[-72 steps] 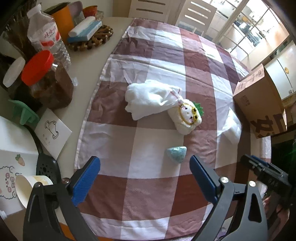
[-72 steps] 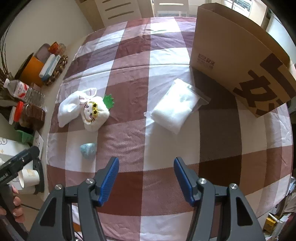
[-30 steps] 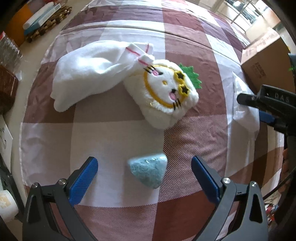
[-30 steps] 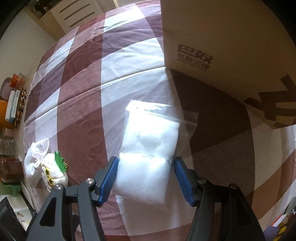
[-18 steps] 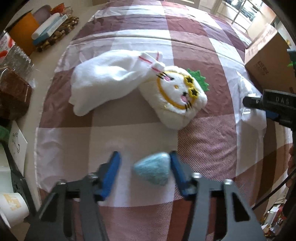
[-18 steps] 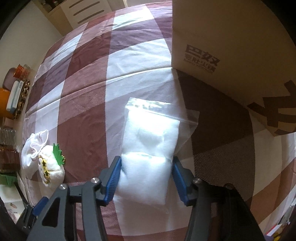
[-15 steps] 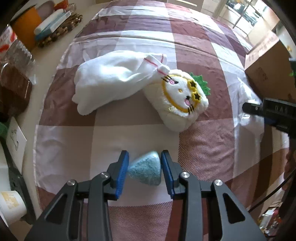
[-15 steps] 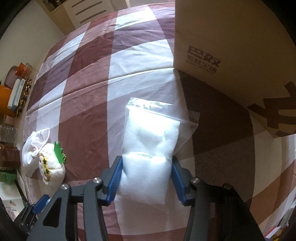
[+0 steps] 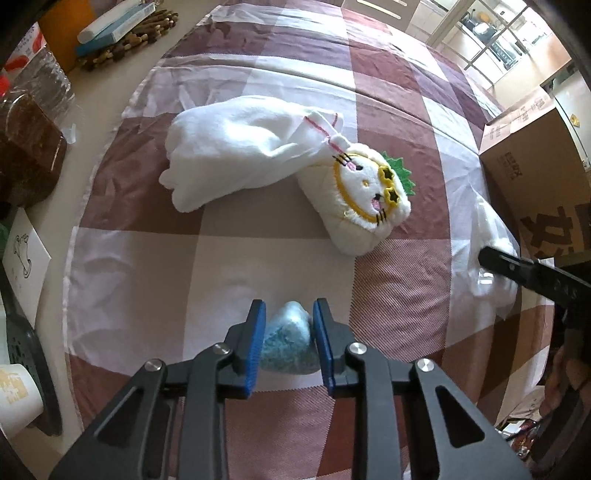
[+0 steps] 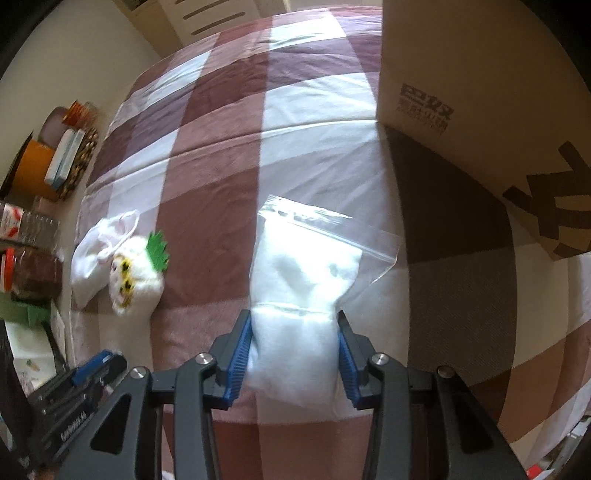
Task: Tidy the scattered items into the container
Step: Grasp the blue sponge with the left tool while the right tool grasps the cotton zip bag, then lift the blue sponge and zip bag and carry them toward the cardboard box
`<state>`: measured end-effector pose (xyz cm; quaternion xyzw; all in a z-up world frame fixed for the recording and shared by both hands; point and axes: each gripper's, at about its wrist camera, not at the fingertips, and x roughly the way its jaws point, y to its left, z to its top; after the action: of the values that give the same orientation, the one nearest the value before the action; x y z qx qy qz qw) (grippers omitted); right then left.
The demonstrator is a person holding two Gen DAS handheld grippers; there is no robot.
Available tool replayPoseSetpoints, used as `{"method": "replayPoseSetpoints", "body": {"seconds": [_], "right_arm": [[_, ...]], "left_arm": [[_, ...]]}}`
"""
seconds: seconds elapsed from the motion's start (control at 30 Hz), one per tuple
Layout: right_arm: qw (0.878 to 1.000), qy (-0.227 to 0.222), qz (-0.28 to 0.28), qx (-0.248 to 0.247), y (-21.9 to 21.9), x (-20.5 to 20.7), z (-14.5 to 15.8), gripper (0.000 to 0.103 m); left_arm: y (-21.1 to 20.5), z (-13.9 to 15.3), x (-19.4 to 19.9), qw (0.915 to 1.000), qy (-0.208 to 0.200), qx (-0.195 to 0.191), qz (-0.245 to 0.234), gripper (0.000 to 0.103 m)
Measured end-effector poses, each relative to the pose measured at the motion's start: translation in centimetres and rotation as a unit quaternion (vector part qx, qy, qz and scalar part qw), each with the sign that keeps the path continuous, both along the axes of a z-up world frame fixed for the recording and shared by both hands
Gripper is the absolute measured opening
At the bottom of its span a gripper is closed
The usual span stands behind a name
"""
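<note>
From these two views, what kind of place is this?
Probably a home dining table: a checked tablecloth, a water bottle and jar at its edge, and white chairs behind.

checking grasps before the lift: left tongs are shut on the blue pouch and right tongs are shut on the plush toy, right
Not quite. The left tongs are shut on the blue pouch, but the right tongs are shut on the clear bag of white stuffing, not the plush toy. The right wrist view shows the toy lying untouched off to the left on the cloth.
</note>
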<state>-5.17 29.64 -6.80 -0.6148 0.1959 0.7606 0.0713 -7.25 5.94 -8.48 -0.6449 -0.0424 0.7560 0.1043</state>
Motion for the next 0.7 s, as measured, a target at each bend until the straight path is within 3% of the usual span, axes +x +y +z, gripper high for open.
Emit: {"method": "replayPoseSetpoints", "body": {"seconds": [0.4, 0.7], "right_arm": [[0.998, 0.036, 0.028, -0.032, -2.3, 1.7, 4.3, 0.043], [0.995, 0.075, 0.061, -0.023, -5.1, 2.8, 8.5, 0.043]], "left_arm": [[0.1, 3.5, 0.5, 0.9995, 0.029, 0.0, -0.012, 0.026], [0.5, 7.6, 0.8, 0.9977, 0.065, -0.006, -0.021, 0.026]]}}
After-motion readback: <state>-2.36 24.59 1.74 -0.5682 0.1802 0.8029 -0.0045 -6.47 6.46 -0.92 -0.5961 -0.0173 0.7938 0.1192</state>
